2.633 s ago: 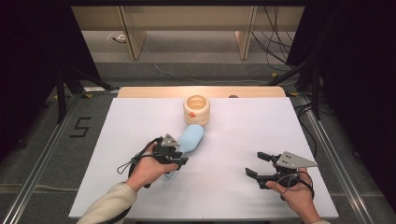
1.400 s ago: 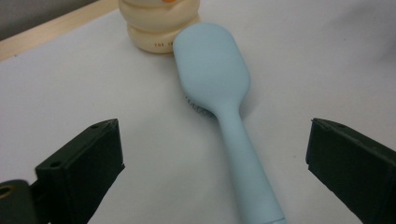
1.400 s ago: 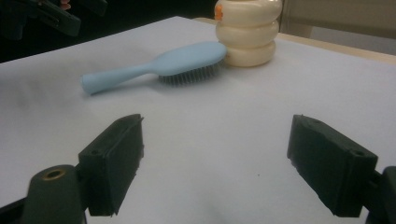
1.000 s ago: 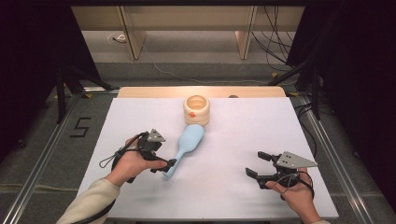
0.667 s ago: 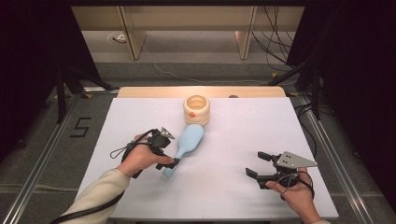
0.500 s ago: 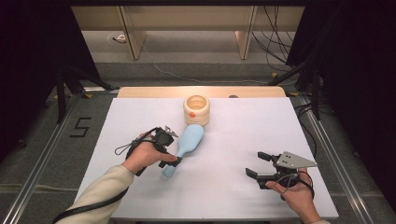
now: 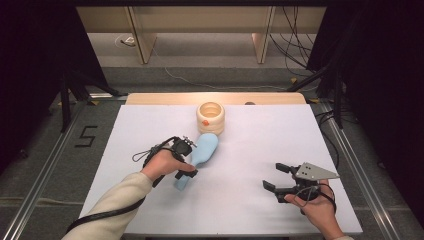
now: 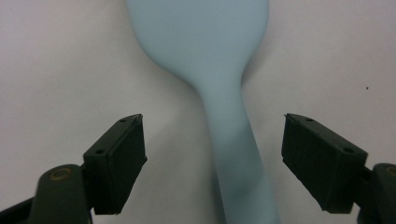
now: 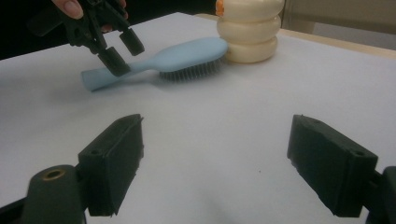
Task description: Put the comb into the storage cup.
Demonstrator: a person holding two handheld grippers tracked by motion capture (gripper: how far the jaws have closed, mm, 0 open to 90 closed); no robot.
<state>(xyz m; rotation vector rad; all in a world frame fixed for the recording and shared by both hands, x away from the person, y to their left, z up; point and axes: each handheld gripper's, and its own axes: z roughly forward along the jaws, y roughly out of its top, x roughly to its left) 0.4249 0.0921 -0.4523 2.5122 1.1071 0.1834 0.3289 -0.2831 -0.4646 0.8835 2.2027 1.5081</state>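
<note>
The left hand-held gripper (image 7: 187,159) hangs with jaws spread wide astride the handle of a pale blue plastic hairbrush (image 7: 198,156), gripping nothing. The hairbrush lies bristles-down, its head touching a cream ridged ring-stack pot (image 7: 210,117) bearing an orange spot. The right hand-held gripper (image 7: 275,177), also open, hovers well right of the hairbrush over the white surface (image 7: 260,140). A "5" (image 7: 86,135) marks the grey floor.

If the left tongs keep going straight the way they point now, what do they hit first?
The brush handle: it lies between the open jaws of the left tongs, pointed down at it over the table. How far above they hover is unclear.
</note>
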